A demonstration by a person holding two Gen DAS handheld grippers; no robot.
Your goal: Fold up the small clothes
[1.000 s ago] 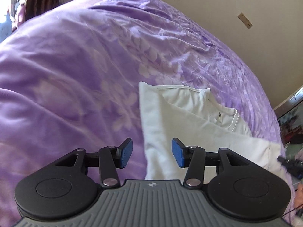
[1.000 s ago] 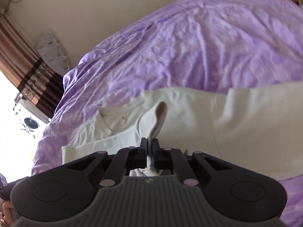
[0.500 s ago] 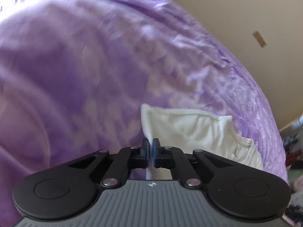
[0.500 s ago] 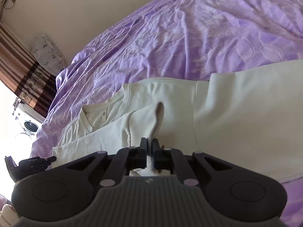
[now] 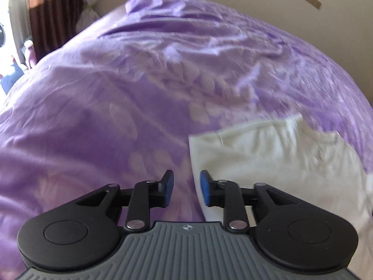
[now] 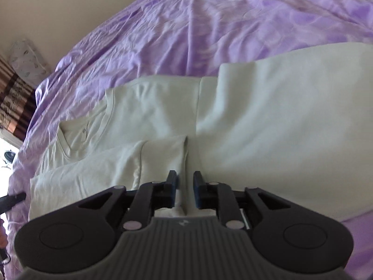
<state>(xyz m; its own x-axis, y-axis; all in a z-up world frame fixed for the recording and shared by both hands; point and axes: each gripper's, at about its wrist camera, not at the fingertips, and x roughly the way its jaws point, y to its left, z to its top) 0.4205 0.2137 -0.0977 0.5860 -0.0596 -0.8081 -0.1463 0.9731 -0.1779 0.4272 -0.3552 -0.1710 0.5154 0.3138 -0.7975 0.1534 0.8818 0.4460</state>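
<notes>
A cream-white T-shirt (image 6: 256,121) lies flat on a purple bedspread (image 6: 233,23), with one side folded in over the body and its sleeve (image 6: 160,158) laid flat. My right gripper (image 6: 184,187) is open just above that folded sleeve, with a ridge of cloth between its jaws but not pinched. In the left wrist view the shirt (image 5: 268,158) lies at the right, its left edge running down between the jaws. My left gripper (image 5: 185,187) is open over that edge and holds nothing.
The purple bedspread (image 5: 116,93) fills both views. A beige wall (image 5: 303,23) stands behind the bed. A dark striped curtain (image 5: 46,11) and a bright window are at the far left. A patterned pillow (image 6: 25,56) leans by the wall.
Both grippers were shut on the shirt half a second ago and have opened. The lifted sleeve fold has dropped flat onto the shirt body. The left gripper has let go of the shirt's edge.
</notes>
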